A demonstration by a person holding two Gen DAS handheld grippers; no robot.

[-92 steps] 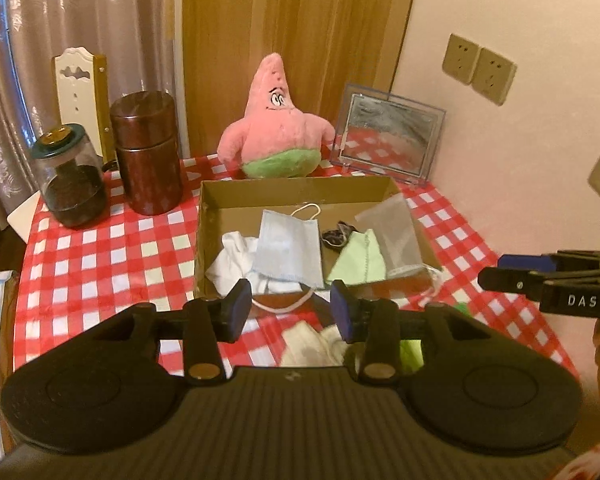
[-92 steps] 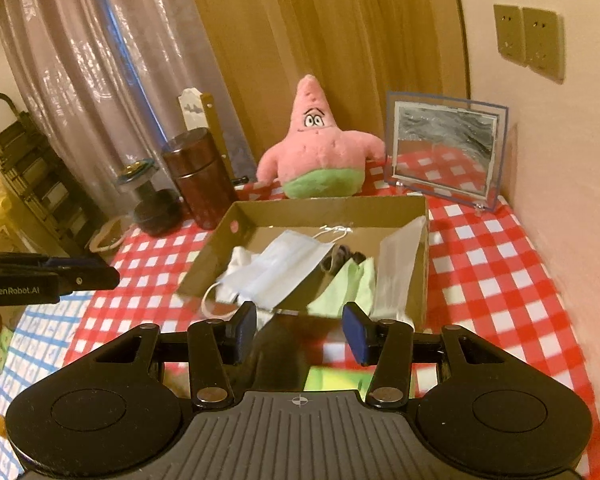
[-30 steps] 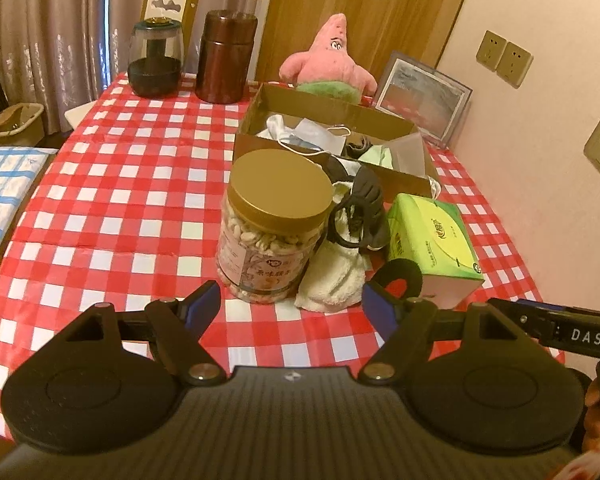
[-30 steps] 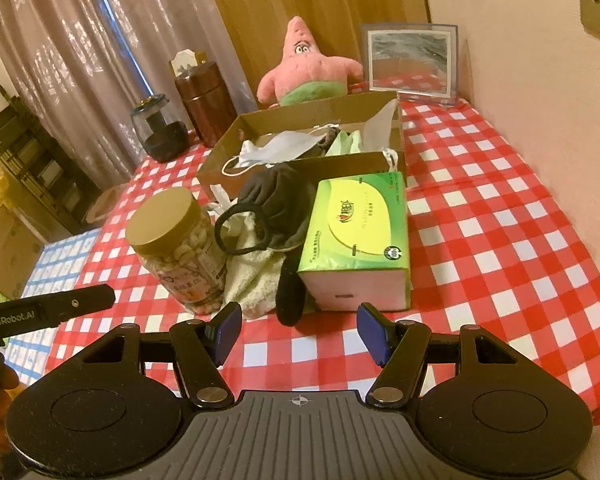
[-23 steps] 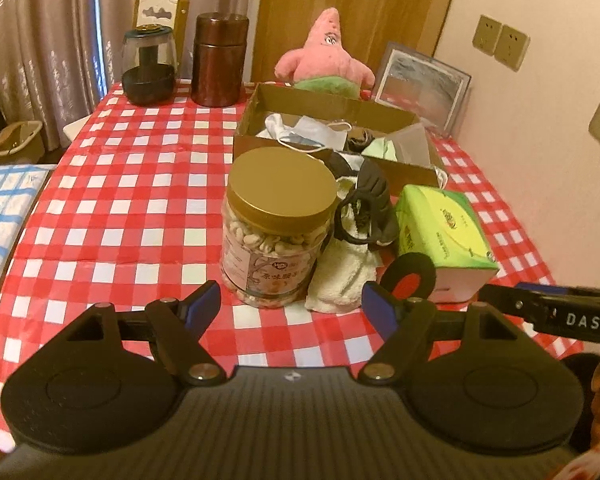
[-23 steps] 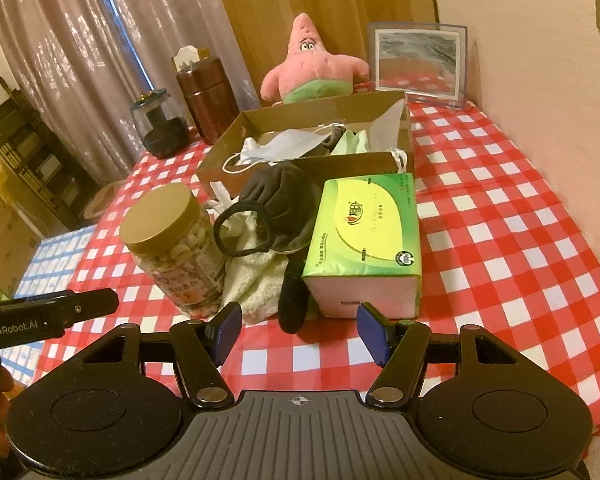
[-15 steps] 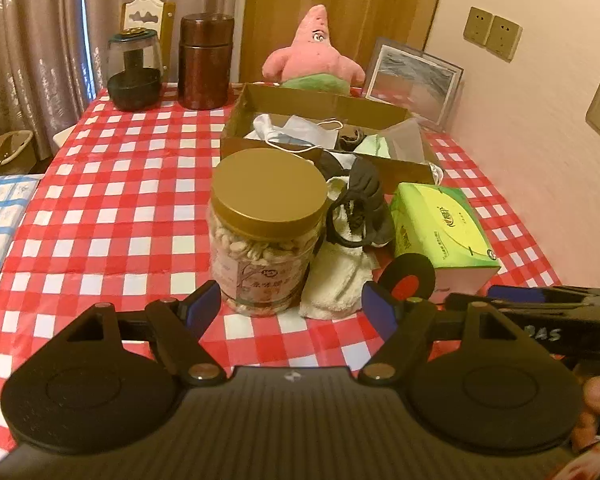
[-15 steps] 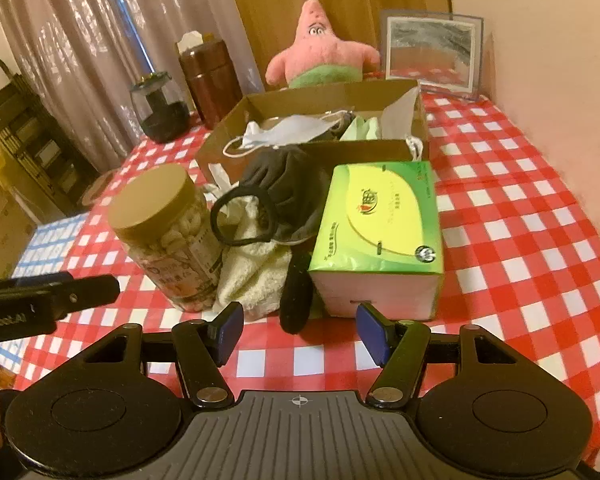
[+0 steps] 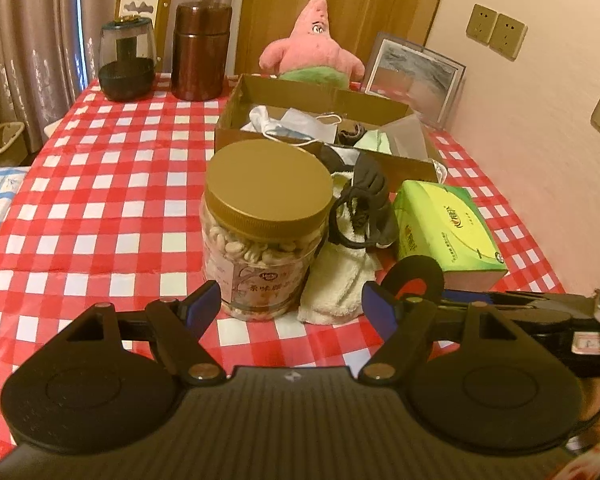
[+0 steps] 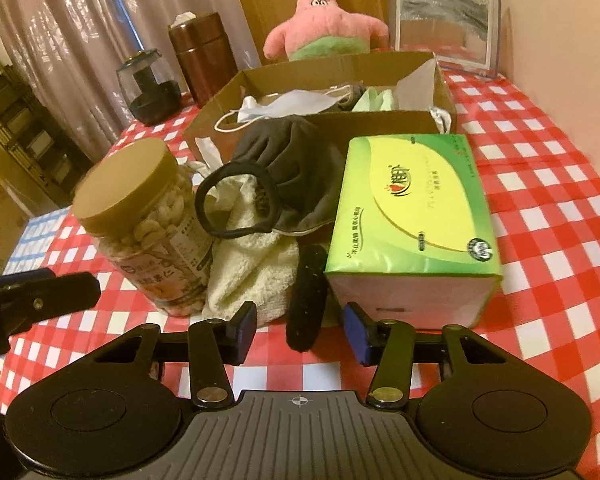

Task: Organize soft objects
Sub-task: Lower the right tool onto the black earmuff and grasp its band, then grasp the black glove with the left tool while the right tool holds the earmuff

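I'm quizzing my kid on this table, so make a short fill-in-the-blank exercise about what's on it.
1. The jar of nuts has a lid coloured ____.
2. The green tissue pack lies on a checked tablecloth of white and ____.
3. The blue face mask lies inside the cardboard ____.
4. Behind the box sits a plush star coloured mostly ____.

Missing words: gold; red; box; pink

Sheer curtains (image 9: 32, 20) hang left; wood panelling (image 9: 340, 0) behind; wall sockets (image 9: 496, 36) on pale right wall (image 9: 540, 140).
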